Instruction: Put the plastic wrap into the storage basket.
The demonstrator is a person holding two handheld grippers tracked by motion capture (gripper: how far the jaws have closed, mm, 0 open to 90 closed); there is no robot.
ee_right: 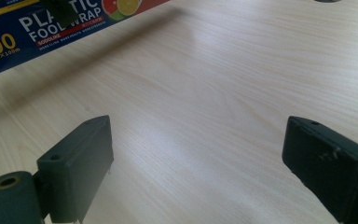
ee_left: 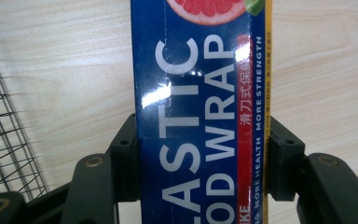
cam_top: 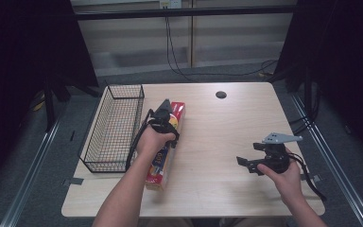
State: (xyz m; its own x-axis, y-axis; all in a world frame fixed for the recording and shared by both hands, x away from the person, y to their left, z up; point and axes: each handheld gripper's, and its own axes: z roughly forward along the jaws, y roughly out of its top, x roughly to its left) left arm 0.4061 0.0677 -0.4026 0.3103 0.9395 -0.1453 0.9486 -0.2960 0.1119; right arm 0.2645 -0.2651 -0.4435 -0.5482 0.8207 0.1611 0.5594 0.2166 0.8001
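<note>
The left gripper [ee_left: 200, 154] has its fingers clamped on the plastic wrap box [cam_top: 166, 142], near the counter's [cam_top: 217, 142] left edge beside the wire basket [cam_top: 113, 127]. The hand hides the box's middle. The right gripper [ee_right: 198, 163] stands with fingers wide apart near the right front corner.

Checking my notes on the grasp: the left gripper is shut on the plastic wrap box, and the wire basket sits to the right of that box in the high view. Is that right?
Not quite. The left gripper is shut on the plastic wrap box, but the wire basket sits to the left of that box, as the high view shows.
</note>
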